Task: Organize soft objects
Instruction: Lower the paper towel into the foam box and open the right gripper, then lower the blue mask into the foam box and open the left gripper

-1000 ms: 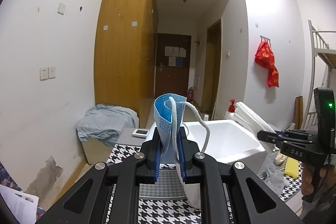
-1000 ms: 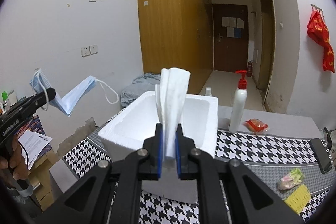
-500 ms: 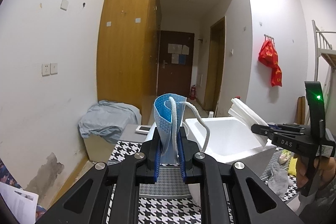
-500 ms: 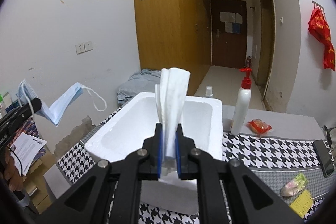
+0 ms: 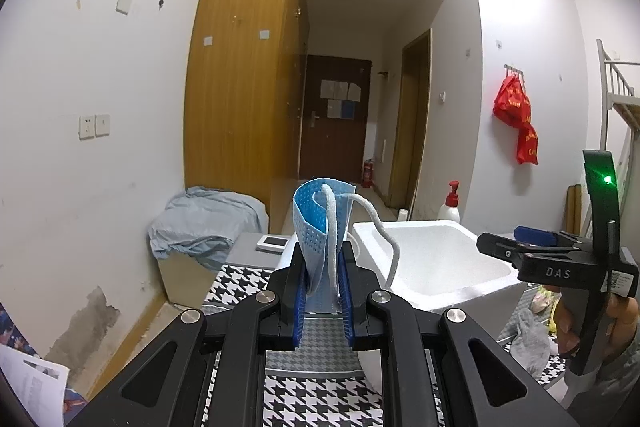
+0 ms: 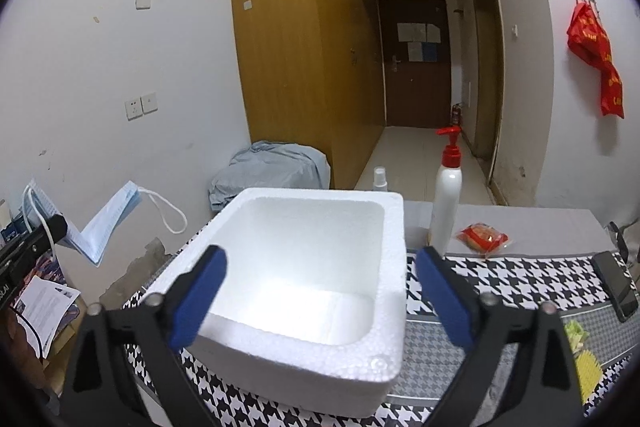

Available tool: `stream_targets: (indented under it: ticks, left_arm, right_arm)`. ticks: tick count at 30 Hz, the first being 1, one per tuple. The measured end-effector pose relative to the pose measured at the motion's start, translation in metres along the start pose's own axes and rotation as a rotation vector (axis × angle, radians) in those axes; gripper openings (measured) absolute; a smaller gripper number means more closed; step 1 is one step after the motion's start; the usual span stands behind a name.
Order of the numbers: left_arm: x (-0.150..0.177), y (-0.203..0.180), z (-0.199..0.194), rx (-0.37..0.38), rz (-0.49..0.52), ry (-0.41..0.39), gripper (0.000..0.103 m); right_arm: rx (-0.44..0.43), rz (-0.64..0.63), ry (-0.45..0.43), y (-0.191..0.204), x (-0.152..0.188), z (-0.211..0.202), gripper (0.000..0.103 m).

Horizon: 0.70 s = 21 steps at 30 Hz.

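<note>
Right gripper (image 6: 320, 291), jaws opening with nothing between them, above the foam box (image 6: 304, 291) on the table (image 6: 500, 279). Left gripper (image 5: 322, 291) clamps a blue mask (image 5: 320, 223) left of the box. Behind the box: pump bottle (image 6: 446, 203), red packet (image 6: 482, 237). Only the right view shows the phone (image 6: 616, 285).

Your left gripper (image 5: 322, 291) is clamped tight, its 2 pads pinched together and pointing slightly downward. Your right gripper (image 6: 320, 291) is swinging its jaws open, nothing between them, your hand (image 5: 576, 323) wrapped around its handle.
</note>
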<state>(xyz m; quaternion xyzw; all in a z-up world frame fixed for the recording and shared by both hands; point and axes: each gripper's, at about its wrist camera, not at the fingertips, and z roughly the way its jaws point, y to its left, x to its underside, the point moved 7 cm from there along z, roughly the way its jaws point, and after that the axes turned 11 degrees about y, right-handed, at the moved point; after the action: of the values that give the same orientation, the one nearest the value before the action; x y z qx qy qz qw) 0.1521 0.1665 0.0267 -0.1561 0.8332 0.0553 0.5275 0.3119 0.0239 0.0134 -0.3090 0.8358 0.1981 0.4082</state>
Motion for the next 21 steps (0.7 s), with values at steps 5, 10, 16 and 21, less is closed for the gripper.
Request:
stream_targets:
  ticks: [5, 10, 16, 21]
  left_arm:
    - [-0.001, -0.001, 0.000, 0.009, 0.008, -0.003, 0.016]
    - [-0.002, -0.001, 0.003, 0.028, 0.008, 0.005, 0.016]
    - [-0.008, -0.006, 0.004, 0.046, 0.020, -0.002, 0.016]
    - [-0.012, -0.015, 0.009, 0.072, 0.037, 0.002, 0.016]
  right_arm:
    - [0.013, -0.030, -0.008, 0.005, 0.001, -0.005, 0.101]
    - [0.020, -0.045, -0.007, 0.009, 0.003, -0.008, 0.101]
    - [0.038, -0.055, -0.010, 0.009, 0.004, -0.013, 0.101]
    - [0.050, -0.049, -0.008, 0.004, 0.007, -0.017, 0.101]
